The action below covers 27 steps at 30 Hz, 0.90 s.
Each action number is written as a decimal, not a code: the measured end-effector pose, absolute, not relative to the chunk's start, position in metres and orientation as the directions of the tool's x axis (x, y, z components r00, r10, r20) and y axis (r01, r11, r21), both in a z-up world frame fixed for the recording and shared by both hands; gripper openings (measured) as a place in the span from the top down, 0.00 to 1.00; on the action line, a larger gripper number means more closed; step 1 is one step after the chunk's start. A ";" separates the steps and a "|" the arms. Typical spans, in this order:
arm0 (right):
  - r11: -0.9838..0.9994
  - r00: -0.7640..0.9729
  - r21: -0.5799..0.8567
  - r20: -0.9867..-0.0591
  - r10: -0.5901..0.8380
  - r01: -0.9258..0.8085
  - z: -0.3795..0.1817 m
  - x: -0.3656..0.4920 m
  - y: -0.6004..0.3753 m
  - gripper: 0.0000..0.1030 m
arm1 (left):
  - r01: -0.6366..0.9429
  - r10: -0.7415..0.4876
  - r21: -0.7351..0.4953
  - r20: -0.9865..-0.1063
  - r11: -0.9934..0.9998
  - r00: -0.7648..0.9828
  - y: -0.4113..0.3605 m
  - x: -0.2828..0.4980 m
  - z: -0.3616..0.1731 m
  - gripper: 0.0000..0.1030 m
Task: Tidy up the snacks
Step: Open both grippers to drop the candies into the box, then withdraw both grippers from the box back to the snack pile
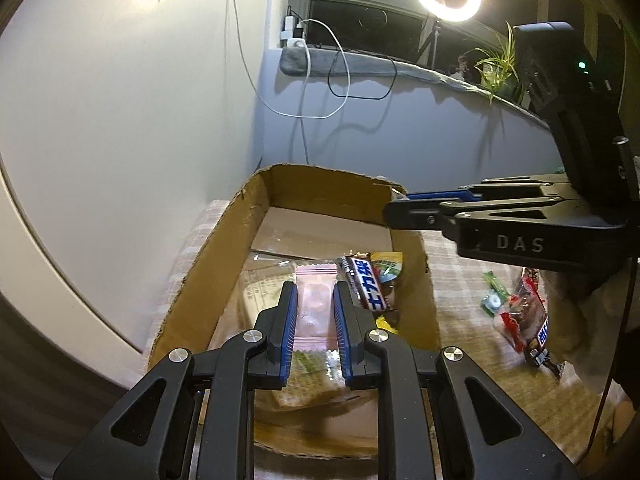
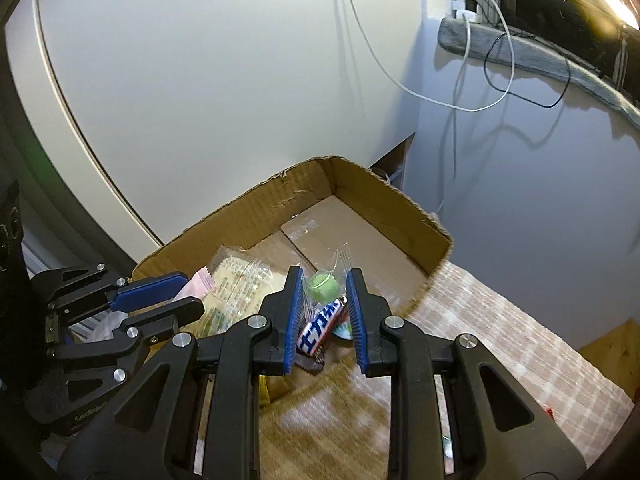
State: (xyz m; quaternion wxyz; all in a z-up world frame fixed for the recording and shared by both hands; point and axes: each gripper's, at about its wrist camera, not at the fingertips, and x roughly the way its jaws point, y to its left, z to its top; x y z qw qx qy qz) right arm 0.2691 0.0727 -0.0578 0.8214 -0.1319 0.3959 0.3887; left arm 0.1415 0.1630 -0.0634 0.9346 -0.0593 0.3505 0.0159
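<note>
Cardboard forms the open box (image 1: 224,236) on the checked counter (image 1: 460,292), standing near the pale wall. Over it the left gripper (image 1: 315,312) has its jaws pinching a pink packet (image 1: 314,308). The right gripper (image 2: 326,312) has its jaws pinching a clear wrapper with a green candy (image 2: 322,286) inside, above the box's near right corner. On the box floor lie a clear cracker bag (image 2: 236,280), a dark chocolate bar (image 1: 366,284) and, at its one o'clock, a yellow packet (image 1: 387,266). Out on the counter, at three o'clock from the box, sit a green sweet (image 1: 493,298) and a red packet (image 1: 524,312) with another chocolate bar (image 1: 540,342) just beside it.
</note>
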 end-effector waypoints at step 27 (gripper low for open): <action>0.674 0.430 0.043 -0.739 0.518 -0.737 -0.053 0.267 0.081 0.21 | -0.084 0.005 -0.092 -0.649 0.992 0.760 0.163 0.138 -0.060 0.58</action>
